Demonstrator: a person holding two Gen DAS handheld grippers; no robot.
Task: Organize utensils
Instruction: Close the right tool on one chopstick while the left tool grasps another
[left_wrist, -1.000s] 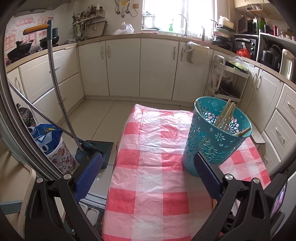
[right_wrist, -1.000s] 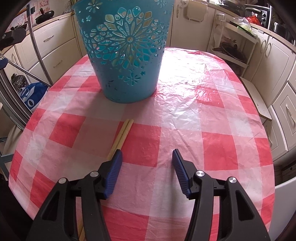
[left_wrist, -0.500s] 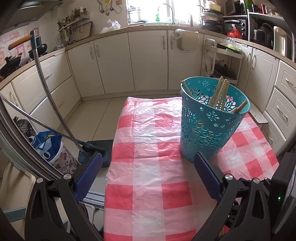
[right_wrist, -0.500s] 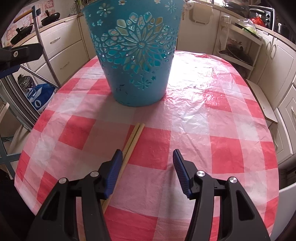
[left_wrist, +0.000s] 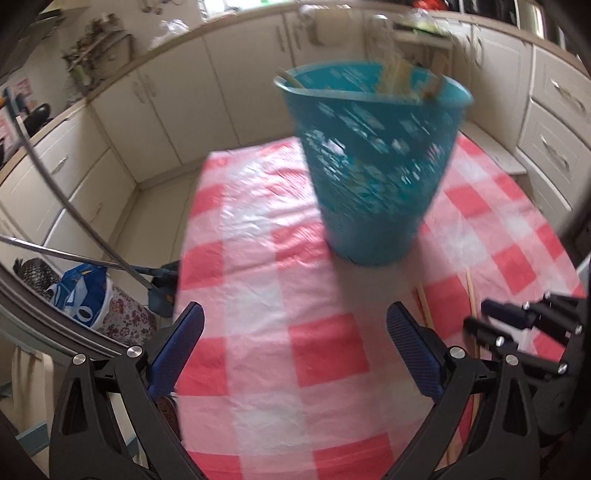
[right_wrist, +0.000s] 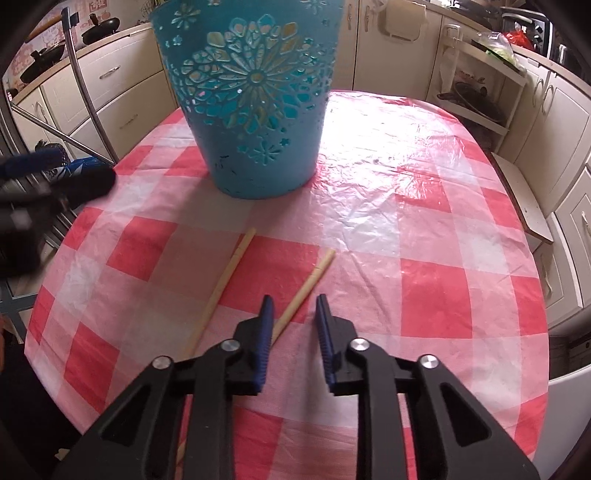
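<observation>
A teal cut-out basket (right_wrist: 251, 99) stands on the red and white checked tablecloth (right_wrist: 424, 240) and holds several wooden chopsticks (left_wrist: 397, 79). Two loose chopsticks lie on the cloth in front of it, one on the left (right_wrist: 225, 280) and one on the right (right_wrist: 306, 288). My right gripper (right_wrist: 293, 314) is low over the cloth with its jaws narrowed around the near part of the right chopstick, a gap still showing. My left gripper (left_wrist: 295, 336) is open and empty above the cloth, left of the basket (left_wrist: 373, 162). The left view is blurred.
Cream kitchen cabinets (left_wrist: 155, 110) ring the table. A dustpan with a long metal handle (left_wrist: 74, 221) and a blue bag (left_wrist: 83, 295) stand on the floor to the left. A white rack (right_wrist: 476, 92) stands at the back right.
My right gripper has narrowed its jaws and moved over the right chopstick; the two chopsticks now lie apart. My left gripper has swung right, toward the basket.
</observation>
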